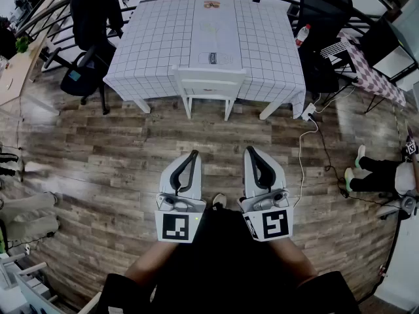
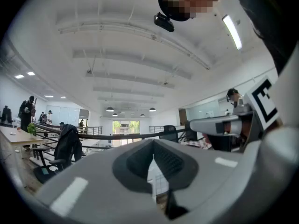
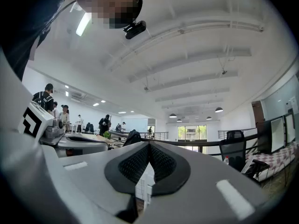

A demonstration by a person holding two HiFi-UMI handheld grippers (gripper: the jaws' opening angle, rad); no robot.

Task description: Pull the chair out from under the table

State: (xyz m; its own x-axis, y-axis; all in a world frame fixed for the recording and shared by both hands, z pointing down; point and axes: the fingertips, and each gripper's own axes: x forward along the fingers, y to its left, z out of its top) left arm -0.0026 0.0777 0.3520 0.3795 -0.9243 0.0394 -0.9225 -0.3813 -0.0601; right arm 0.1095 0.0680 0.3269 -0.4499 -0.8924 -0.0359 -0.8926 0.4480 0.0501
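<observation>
1. Both tongs are pointing level toward the table (image 1: 154, 41). The left tongs (image 1: 193, 154) and the right tongs (image 1: 251, 151) are hovering side by side over the wooden floor (image 1: 98, 156), just in front of the person.
2. Each pair is showing its jaws pressed fully together in its own view, and neither is gripping anything.
3. The chair (image 1: 208, 84) is standing well ahead of both tongs and touching neither, with a bare stretch of floor lying between. It is sitting roughly in line with the gap between the two pairs.
4. The chair is sitting pushed in at the near edge of the table, with its back facing the person. Its seat is hiding under the hanging cloth, and its near legs are showing below.
5. The chair is looking plain white, with a flat top rail and slim legs. The table is wearing a white cloth with a dark grid.
6. A black office chair (image 1: 88, 25) is standing at the table's left corner.
</observation>
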